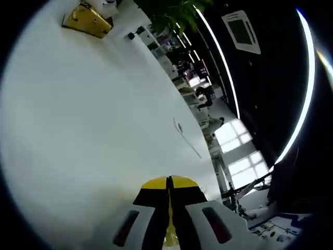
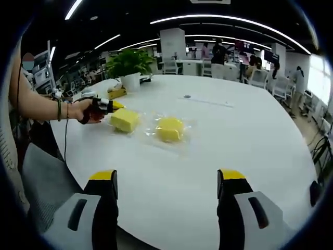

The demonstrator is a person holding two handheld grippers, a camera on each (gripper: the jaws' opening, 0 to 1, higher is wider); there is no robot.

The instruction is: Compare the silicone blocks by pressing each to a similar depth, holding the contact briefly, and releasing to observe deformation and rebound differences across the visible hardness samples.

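Observation:
Two yellow silicone blocks lie in clear wrappers on the white table: one to the left, one to the right. A person's hand holds my left gripper just left of the left block; I cannot tell whether it touches. In the left gripper view its yellow-tipped jaws are pressed together with nothing between them, above bare table. My right gripper hangs over the near table edge, well short of both blocks, its jaws wide apart and empty.
A potted plant and a yellow box stand at the table's far side. A grey chair sits by the near left edge. Office chairs and people are beyond the table.

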